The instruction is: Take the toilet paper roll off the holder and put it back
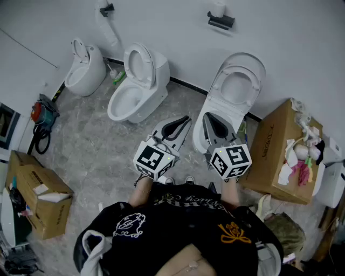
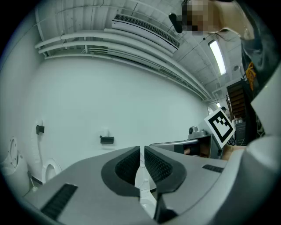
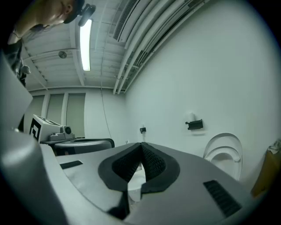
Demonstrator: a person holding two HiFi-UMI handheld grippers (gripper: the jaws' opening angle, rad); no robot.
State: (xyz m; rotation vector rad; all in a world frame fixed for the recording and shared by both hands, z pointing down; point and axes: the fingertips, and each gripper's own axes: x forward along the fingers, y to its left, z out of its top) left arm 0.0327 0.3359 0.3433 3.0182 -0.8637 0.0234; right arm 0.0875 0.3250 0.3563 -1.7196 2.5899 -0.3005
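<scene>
A black paper holder [image 1: 221, 21] is fixed to the white wall, with a white toilet paper roll [image 1: 218, 8] on it. The same holder [image 2: 106, 139] shows small and far off in the left gripper view, and the holder [image 3: 194, 124] appears again in the right gripper view, above a toilet. I hold both grippers close to my chest, far short of the wall. My left gripper [image 1: 180, 123] is shut with nothing in it, its tips [image 2: 142, 149] almost touching. My right gripper [image 1: 214, 123] is also shut and empty, with its tips [image 3: 141, 145] together.
Three white toilets stand along the wall: one [image 1: 233, 89] straight ahead under the holder, one [image 1: 137, 81] in the middle, one [image 1: 86, 67] at the left. A second wall bracket [image 1: 106, 8] is further left. Cardboard boxes sit at the right [image 1: 272, 151] and left [image 1: 40, 197].
</scene>
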